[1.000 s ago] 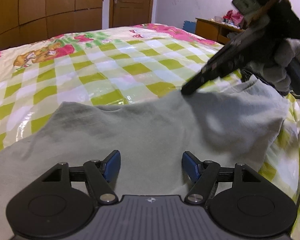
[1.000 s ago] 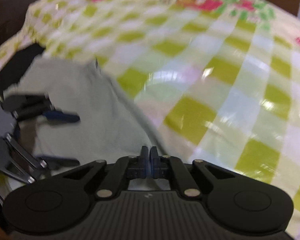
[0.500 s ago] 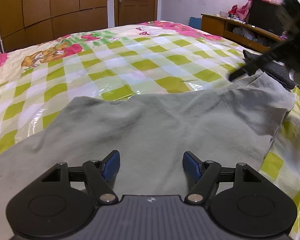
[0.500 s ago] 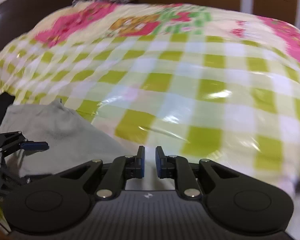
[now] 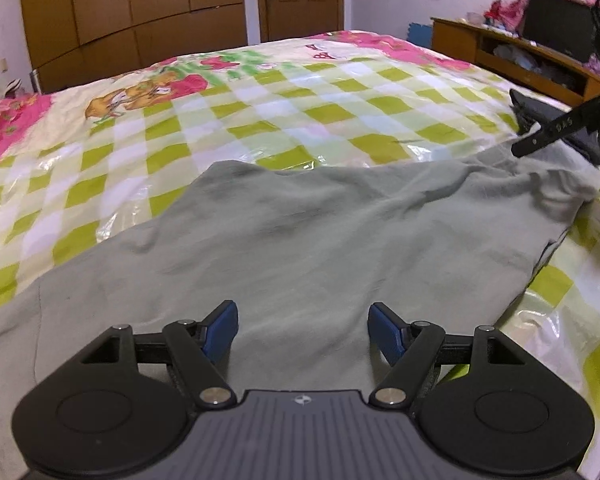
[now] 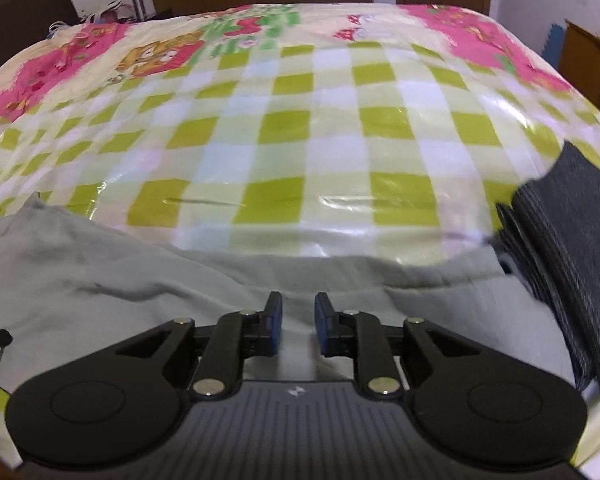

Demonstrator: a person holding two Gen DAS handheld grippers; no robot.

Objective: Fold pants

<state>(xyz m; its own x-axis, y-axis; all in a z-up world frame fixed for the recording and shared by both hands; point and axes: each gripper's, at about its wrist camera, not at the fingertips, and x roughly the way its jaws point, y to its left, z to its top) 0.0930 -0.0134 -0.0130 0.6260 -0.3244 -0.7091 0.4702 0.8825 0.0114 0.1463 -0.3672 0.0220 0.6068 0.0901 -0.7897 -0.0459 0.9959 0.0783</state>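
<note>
Grey pants [image 5: 320, 236] flat on checked bedspread [image 5: 260, 120] — folded dark garment [image 6: 572, 248] beside

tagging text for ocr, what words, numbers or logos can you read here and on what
"DAS" (first letter unsure): white print on a black finger of the right claw, whose jaws have just been opening with nothing gripped between them.
Small white emblem on the left claw body: a logo, no letters to read.
Bedcover: cartoon prints only, no words legible.
</note>
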